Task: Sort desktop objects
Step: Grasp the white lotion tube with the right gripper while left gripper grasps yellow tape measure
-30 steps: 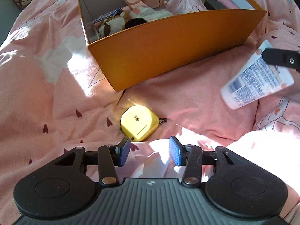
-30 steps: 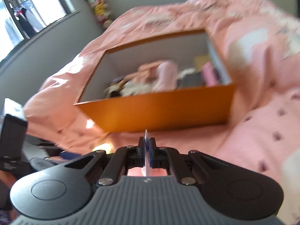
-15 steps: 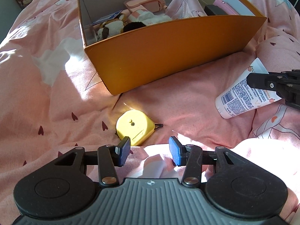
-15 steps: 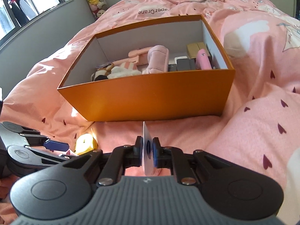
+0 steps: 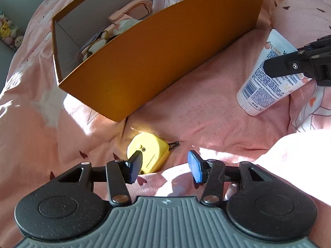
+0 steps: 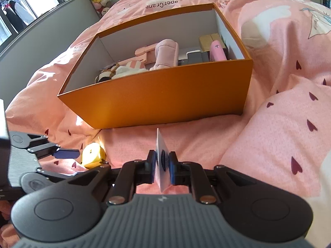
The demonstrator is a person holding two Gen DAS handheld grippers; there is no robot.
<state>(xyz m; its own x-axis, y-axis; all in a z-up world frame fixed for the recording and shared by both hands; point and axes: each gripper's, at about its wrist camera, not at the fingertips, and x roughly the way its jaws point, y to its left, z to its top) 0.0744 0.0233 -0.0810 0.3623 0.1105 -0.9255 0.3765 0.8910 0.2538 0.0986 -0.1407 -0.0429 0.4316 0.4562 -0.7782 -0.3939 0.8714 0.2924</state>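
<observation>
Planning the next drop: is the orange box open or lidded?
Open. The orange box shows no lid; its contents are visible from above.

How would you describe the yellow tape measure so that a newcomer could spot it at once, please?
Find the orange box on the pink bedding. Just in front of its near corner lies the tape measure, under the open left gripper. It is the only yellow thing, squat and rounded, unlike the long white tube nearby.

The pink bedding behind the orange box carried upside-down print reading "aperCrane", its start hidden. The white tube bore a barcode and dense print too small to read.
</observation>
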